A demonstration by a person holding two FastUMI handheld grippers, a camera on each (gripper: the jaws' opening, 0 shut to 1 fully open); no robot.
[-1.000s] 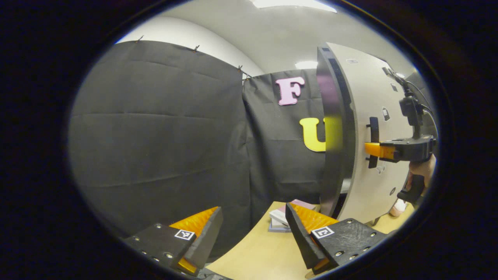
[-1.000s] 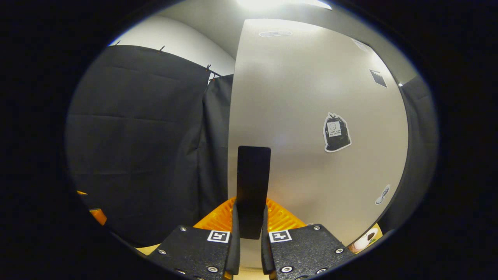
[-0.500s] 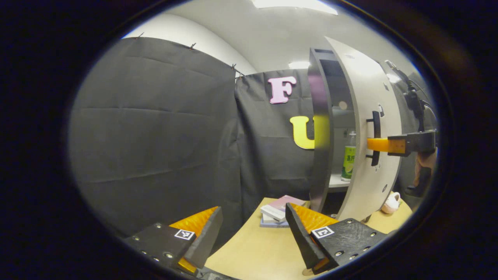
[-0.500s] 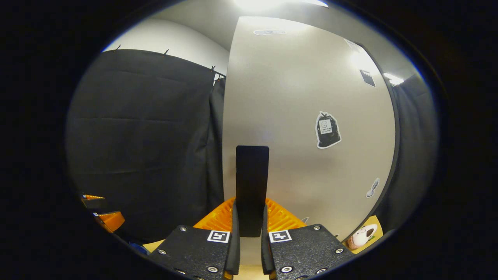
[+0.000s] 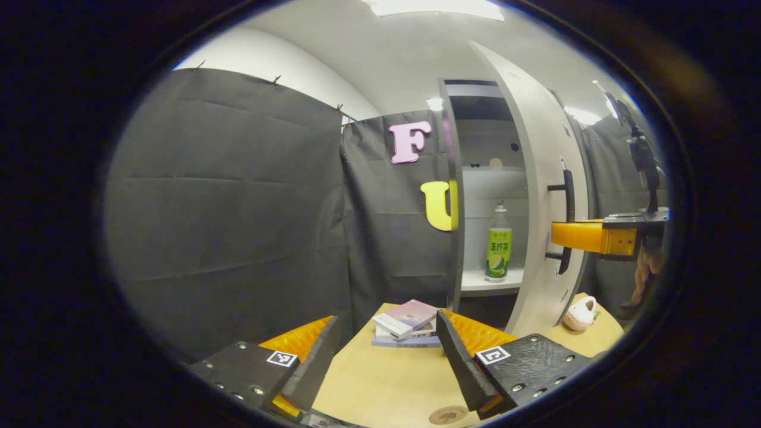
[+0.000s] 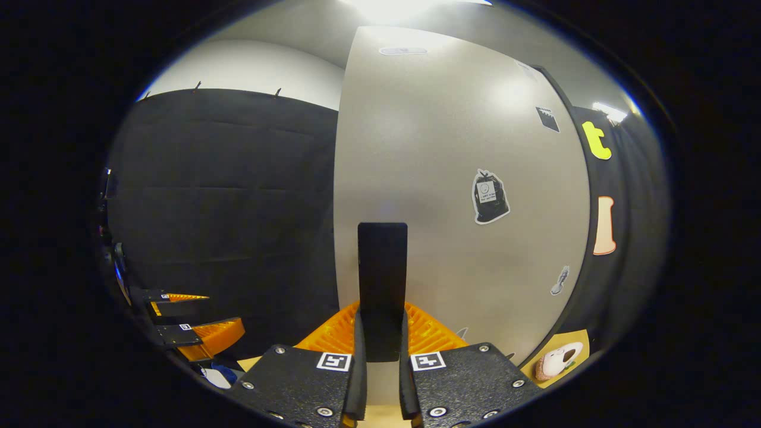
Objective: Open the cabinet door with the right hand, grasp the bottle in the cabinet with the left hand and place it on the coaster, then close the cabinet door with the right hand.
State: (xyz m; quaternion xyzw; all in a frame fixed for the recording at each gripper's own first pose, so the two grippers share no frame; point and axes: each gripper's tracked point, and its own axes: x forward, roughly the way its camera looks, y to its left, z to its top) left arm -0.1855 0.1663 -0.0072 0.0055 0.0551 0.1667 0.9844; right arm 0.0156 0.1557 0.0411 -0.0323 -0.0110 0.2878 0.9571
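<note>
The grey cabinet door (image 5: 538, 196) stands swung open. Inside, a green bottle (image 5: 498, 246) with a yellow-green label stands upright on a white shelf (image 5: 484, 282). My right gripper (image 6: 380, 342) is shut on the door's black handle (image 6: 382, 279); from the left gripper view that gripper (image 5: 559, 235) is at the handle (image 5: 568, 220). My left gripper (image 5: 386, 356) is open over the wooden table, well short of the bottle; it also appears low at the left in the right gripper view (image 6: 190, 318). A round brown coaster (image 5: 447, 414) lies on the table near the right finger.
A small stack of books (image 5: 407, 324) lies on the wooden table (image 5: 380, 386) in front of the cabinet. A small plush toy (image 5: 579, 313) sits by the door's foot, and shows in the right gripper view (image 6: 556, 361) too. Black cloth walls close in the left and back.
The door has swung wide open with my right gripper on its handle, uncovering the bottle and shelf. My left gripper has stayed open as its view swung, bringing the coaster in.
</note>
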